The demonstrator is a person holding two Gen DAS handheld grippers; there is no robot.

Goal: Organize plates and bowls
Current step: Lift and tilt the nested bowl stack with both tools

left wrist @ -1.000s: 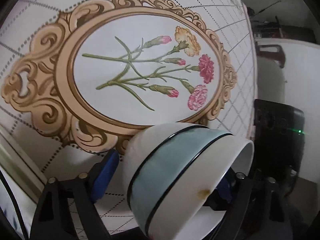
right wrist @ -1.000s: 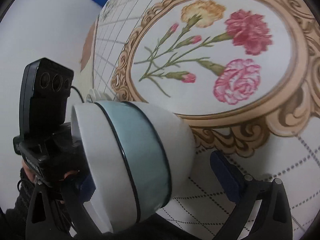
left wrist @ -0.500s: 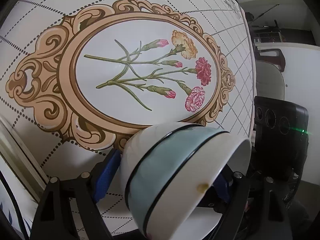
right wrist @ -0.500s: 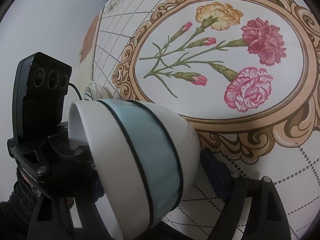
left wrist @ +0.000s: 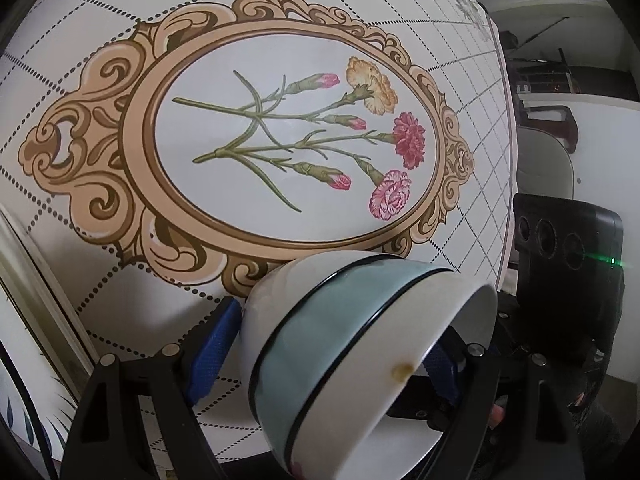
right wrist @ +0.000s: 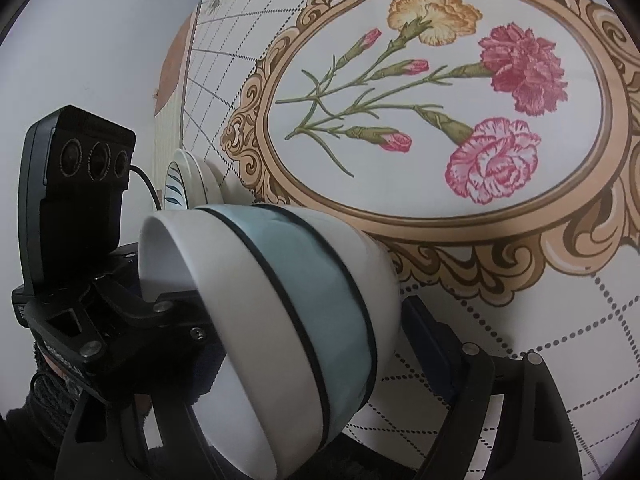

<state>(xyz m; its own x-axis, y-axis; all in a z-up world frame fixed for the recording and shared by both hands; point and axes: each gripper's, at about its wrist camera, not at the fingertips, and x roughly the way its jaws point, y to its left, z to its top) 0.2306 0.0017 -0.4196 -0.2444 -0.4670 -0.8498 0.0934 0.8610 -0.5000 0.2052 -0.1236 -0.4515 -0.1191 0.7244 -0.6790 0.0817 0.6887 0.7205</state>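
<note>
A white bowl with a pale blue band (left wrist: 344, 340) hangs tilted above the table, its mouth turned sideways. My left gripper (left wrist: 328, 340) and my right gripper (right wrist: 288, 320) both hold it, one from each side, blue pads (left wrist: 212, 344) against its wall and rim. In the right wrist view the same bowl (right wrist: 288, 304) fills the lower left, with the left gripper's black body behind it. A small stack of white plates with blue leaf marks (right wrist: 188, 180) stands on the table beyond the bowl.
The tablecloth (left wrist: 80, 40) is white with a dotted grid and a big ornate oval frame of carnations (left wrist: 288, 144). The table's far edge runs at the right (left wrist: 504, 128), with a chair and dark shelves beyond. A white wall is on the left in the right wrist view.
Both grippers and the bowl have drawn back and up from the table; the floral oval looks smaller and farther. The plate stack has come into view behind the bowl.
</note>
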